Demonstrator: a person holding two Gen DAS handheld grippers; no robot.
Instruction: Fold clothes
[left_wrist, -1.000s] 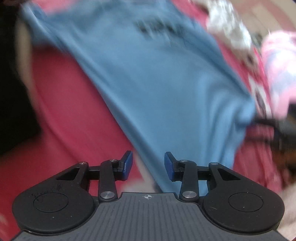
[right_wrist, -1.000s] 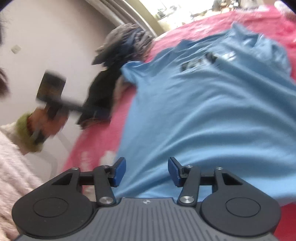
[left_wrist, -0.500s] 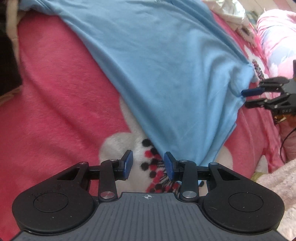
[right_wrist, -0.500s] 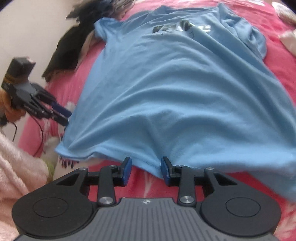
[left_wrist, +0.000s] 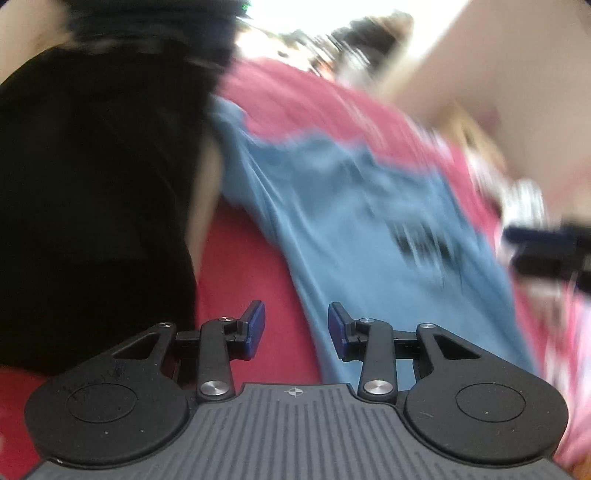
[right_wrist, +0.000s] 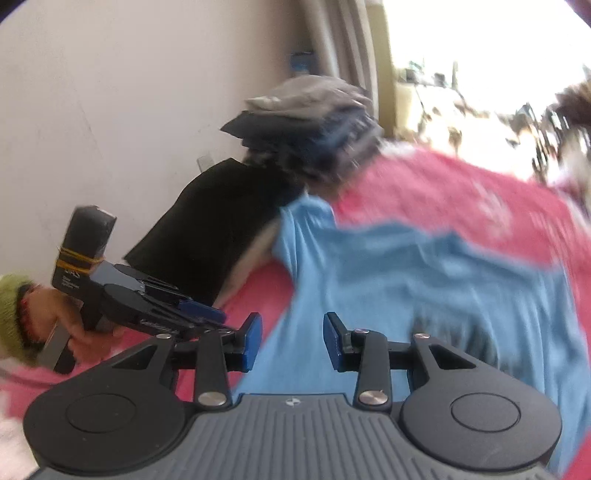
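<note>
A light blue T-shirt (left_wrist: 369, 221) with a dark chest print lies spread on a red blanket (left_wrist: 243, 273), blurred by motion; the right wrist view shows the T-shirt (right_wrist: 424, 288) too. My left gripper (left_wrist: 295, 328) is open above the shirt's left edge, nothing between its fingers. My right gripper (right_wrist: 291, 339) is open too, over the shirt's near left part, holding nothing. At the right rim of the left view is the right gripper (left_wrist: 517, 247). A hand holds the left gripper (right_wrist: 207, 315) at the left of the right view.
A black garment (left_wrist: 92, 203) lies left of the shirt, seen too as the black garment (right_wrist: 221, 221) against the wall. A pile of grey and dark clothes (right_wrist: 310, 122) stacks behind it. A bright window (right_wrist: 480, 55) is beyond the bed.
Both views have swung up and away from the shirt's hem toward its sleeve and chest end. Both grippers remain open and empty; the left one now sits close beside the right.
</note>
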